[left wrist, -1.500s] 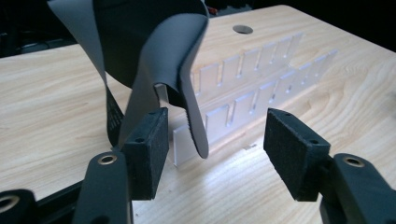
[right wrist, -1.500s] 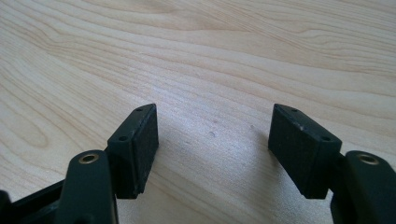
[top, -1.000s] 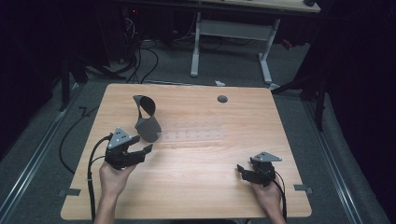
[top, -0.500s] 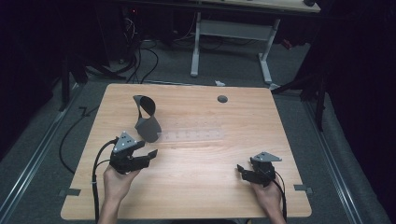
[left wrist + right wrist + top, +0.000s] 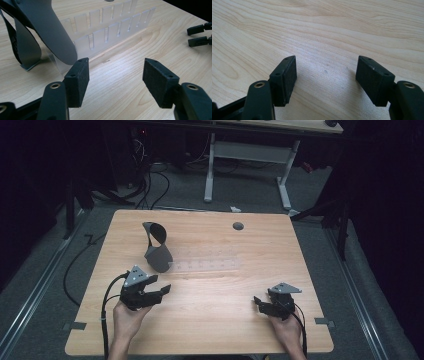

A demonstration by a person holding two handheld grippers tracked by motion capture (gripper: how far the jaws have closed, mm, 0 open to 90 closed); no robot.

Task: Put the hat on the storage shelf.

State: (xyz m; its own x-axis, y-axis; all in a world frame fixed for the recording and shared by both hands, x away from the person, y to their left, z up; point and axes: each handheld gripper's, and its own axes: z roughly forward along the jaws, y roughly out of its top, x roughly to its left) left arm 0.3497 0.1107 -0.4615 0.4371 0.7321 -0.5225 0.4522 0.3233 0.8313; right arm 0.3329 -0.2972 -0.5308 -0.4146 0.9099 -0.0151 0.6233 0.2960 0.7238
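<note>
The dark grey curved stand (image 5: 157, 251) and clear slotted rack (image 5: 205, 265) lie just beyond the left hand-held gripper (image 5: 164, 290), which has drawn back toward the near table (image 5: 215, 330) edge, jaws apart; the right hand-held gripper (image 5: 257, 302) gapes over bare wood.

On the table (image 5: 210, 330), the curved strap piece (image 5: 157, 252) stands at the clear slotted rack's (image 5: 205, 265) left end, behind the left gripper (image 5: 162, 291).

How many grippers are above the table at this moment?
2. The left gripper is at the near left, close to the dark grey curved object. The right gripper is at the near right, over bare wood.
</note>
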